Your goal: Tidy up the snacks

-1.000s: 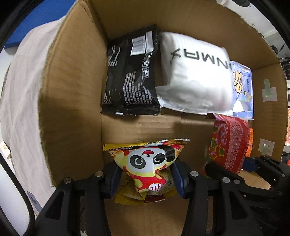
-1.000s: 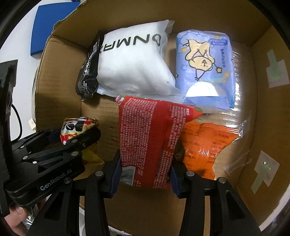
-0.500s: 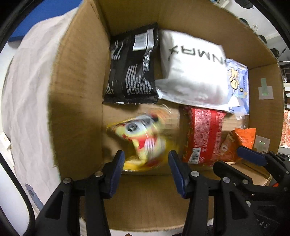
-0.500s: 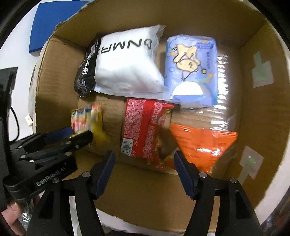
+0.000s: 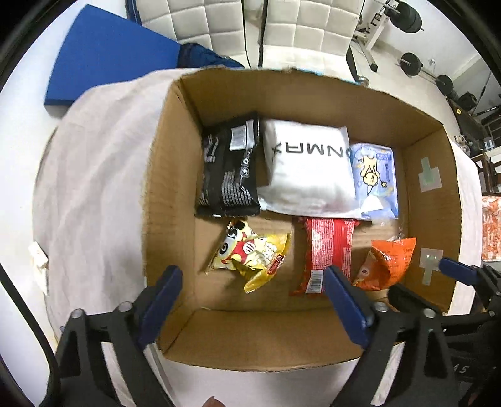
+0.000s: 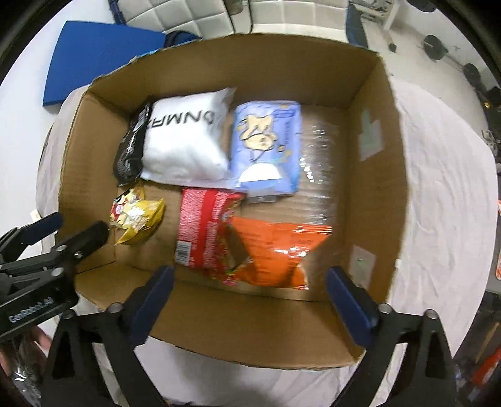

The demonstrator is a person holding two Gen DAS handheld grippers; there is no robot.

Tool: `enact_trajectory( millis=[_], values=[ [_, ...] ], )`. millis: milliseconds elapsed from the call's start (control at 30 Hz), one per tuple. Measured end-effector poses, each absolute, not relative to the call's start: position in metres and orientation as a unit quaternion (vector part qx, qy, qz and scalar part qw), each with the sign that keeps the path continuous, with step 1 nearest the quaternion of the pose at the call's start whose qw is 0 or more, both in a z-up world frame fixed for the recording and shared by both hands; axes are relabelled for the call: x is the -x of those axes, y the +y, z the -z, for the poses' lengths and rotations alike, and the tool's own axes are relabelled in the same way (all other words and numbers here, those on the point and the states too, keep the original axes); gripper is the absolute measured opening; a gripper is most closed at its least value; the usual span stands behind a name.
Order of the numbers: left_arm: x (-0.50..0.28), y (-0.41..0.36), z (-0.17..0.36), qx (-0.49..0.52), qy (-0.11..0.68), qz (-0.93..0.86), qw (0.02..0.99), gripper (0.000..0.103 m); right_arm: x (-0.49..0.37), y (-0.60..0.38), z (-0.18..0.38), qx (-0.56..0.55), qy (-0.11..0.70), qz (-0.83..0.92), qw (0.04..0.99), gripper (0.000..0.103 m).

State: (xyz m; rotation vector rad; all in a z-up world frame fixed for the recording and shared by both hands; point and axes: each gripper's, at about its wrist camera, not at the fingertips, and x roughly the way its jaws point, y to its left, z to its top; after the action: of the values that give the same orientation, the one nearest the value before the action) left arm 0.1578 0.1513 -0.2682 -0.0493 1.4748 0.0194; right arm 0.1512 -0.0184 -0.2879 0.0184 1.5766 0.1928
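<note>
An open cardboard box (image 5: 175, 175) (image 6: 388, 175) holds several snack bags. The yellow panda bag (image 5: 250, 253) (image 6: 137, 216) lies loose near the front left. Beside it lies the red bag (image 5: 328, 250) (image 6: 203, 228), partly overlapping an orange bag (image 5: 388, 263) (image 6: 281, 247). Along the back sit a black bag (image 5: 228, 169) (image 6: 130, 150), a white bag (image 5: 307, 166) (image 6: 184, 141) and a pale blue cartoon bag (image 5: 375, 175) (image 6: 266, 147). My left gripper (image 5: 253, 300) (image 6: 78, 231) hangs open above the front wall. My right gripper (image 6: 250, 300) (image 5: 432, 275) is open too, empty.
The box stands on a white cloth (image 5: 94, 175) (image 6: 444, 200) over a round surface. A blue mat (image 5: 106, 53) (image 6: 97, 53) lies on the floor at the far left, with a white padded seat (image 5: 219, 18) behind. Dumbbells (image 5: 410, 62) lie at the far right.
Both grippers let go of their bags: the panda bag and the red bag dropped onto the box floor. Both grippers opened wide and drew back up out of the box.
</note>
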Motion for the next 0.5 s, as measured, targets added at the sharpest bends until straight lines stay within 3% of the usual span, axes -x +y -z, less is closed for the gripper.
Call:
enact_trajectory(
  millis=[500],
  values=[
    [-0.15, 0.147, 0.242, 0.012, 0.643, -0.021, 0.765, 0.1, -0.139, -0.049, 0.262, 0.0, 0.68, -0.046, 0.732, 0.103]
  ],
)
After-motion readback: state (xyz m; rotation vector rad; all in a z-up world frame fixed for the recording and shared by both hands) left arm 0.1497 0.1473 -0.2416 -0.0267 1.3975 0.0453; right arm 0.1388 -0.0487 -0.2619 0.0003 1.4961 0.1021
